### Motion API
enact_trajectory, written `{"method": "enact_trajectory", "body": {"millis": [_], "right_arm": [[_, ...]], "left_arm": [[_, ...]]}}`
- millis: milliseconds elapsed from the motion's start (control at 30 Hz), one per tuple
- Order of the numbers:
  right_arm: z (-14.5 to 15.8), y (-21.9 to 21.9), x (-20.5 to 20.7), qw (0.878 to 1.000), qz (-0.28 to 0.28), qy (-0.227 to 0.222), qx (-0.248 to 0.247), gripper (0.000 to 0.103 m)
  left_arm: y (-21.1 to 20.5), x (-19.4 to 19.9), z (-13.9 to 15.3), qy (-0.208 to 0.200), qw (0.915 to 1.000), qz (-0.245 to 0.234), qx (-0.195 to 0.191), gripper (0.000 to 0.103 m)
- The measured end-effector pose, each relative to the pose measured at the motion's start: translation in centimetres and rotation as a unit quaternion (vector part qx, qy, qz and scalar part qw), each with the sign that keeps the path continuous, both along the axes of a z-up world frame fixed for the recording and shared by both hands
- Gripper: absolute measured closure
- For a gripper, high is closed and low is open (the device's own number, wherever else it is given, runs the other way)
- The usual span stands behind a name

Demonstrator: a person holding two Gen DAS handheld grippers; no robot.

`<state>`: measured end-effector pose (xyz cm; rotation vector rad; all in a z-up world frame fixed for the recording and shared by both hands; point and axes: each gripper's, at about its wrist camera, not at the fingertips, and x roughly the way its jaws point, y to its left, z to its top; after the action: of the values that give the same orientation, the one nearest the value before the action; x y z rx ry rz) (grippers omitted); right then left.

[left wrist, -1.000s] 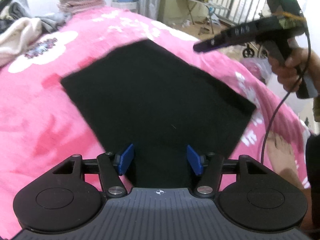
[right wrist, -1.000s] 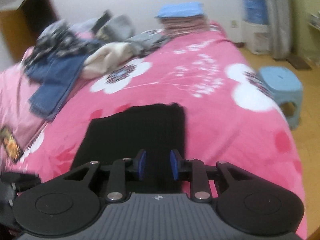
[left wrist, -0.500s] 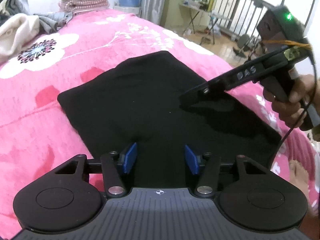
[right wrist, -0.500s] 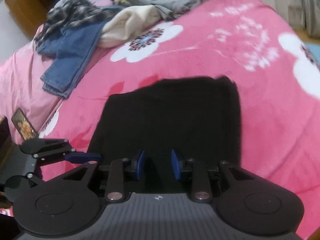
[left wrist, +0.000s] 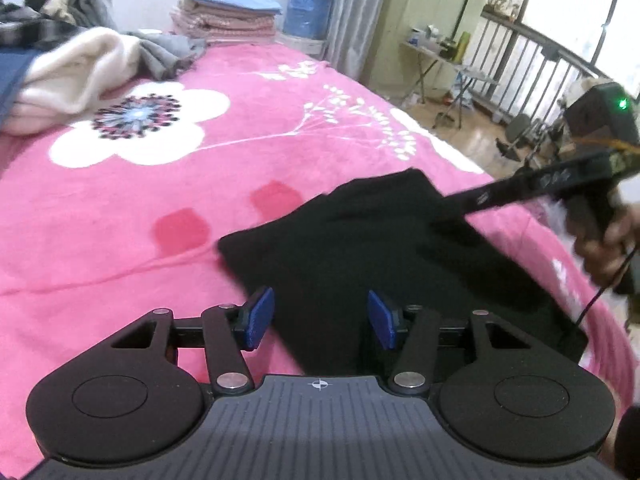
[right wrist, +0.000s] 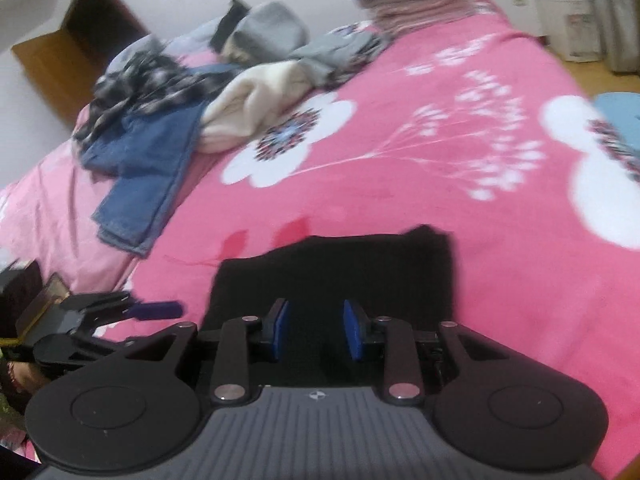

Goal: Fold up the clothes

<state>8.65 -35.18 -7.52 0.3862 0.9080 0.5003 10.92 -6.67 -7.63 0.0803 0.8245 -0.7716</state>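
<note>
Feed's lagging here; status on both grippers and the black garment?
Left gripper open, empty. Right gripper open, empty. Black garment flat on bed. Nothing blocking.

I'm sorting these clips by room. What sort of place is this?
Most likely a home bedroom: a bed under a pink floral blanket, a pile of unfolded clothes near its far end, a stack of folded linens, and a black garment laid out for folding.

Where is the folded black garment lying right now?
The black garment lies flat on the pink bedspread directly ahead of both grippers, nearer than the jeans.
</note>
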Motion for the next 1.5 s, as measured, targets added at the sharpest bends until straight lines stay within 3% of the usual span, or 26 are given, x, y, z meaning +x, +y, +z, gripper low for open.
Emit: {"method": "enact_trajectory", "body": {"millis": [67, 200, 267, 333, 567, 633, 733, 833, 933, 1033, 1167, 1300, 1500], "right_arm": [[-0.8, 0.6, 1.0, 1.000, 0.007, 0.007, -0.003, 0.071], [-2.0, -2.6, 2.3, 0.999, -0.041, 0.019, 0.009, 0.075], [-1.7, -4.7, 2.2, 0.997, -0.075, 0.017, 0.024, 0.074], [-0.7, -5.0, 2.1, 0.997, -0.078, -0.001, 0.001, 0.072], [-1.6, -0.8, 4.4, 1.000, 0.004, 0.012, 0.020, 0.071], [-2.3, -1.3, 5.1, 1.000, -0.018, 0.010, 0.023, 0.072], [-2.8, -4.3, 5.6, 0.992, -0.100, 0.022, 0.068, 0.071], [-2.0, -5.6, 4.8, 0.989, -0.105, 0.009, 0.101, 0.071], [-1.6, -4.3, 4.4, 0.992, -0.056, 0.014, 0.115, 0.065], [-2.8, -1.9, 5.4, 0.991, 0.003, 0.055, 0.120, 0.062], [-4.5, -1.7, 6.3, 0.989, -0.032, 0.070, 0.129, 0.067], [-3.4, -4.9, 5.8, 0.981, -0.128, 0.045, 0.141, 0.063], [-1.9, -8.4, 2.1, 0.961, -0.145, 0.040, 0.233, 0.062]], "left_arm": [[-0.7, 0.6, -0.9, 0.005, 1.0000, -0.001, -0.003, 0.051], [0.6, 1.7, -2.6, 0.035, 0.9986, 0.035, -0.018, 0.051], [1.5, 2.2, -2.1, 0.046, 0.9975, 0.046, -0.028, 0.051], [1.5, 2.5, -1.5, 0.043, 0.9976, 0.049, -0.024, 0.048], [-1.0, 4.1, -1.8, 0.055, 0.9972, 0.046, -0.019, 0.046], [-0.7, 4.4, -2.0, 0.061, 0.9961, 0.054, -0.032, 0.046], [0.2, 4.7, -1.9, 0.078, 0.9933, 0.067, -0.053, 0.046], [0.4, 4.6, -1.4, 0.081, 0.9925, 0.070, -0.058, 0.046], [0.3, 4.5, -1.1, 0.077, 0.9928, 0.072, -0.057, 0.046], [0.1, 4.5, -1.0, 0.076, 0.9929, 0.076, -0.052, 0.046], [0.1, 4.0, -0.4, 0.065, 0.9940, 0.079, -0.039, 0.046], [0.5, 3.1, 0.8, 0.050, 0.9952, 0.077, -0.033, 0.045], [-0.4, 2.0, 2.0, 0.055, 0.9962, 0.068, 0.000, 0.045]]}}
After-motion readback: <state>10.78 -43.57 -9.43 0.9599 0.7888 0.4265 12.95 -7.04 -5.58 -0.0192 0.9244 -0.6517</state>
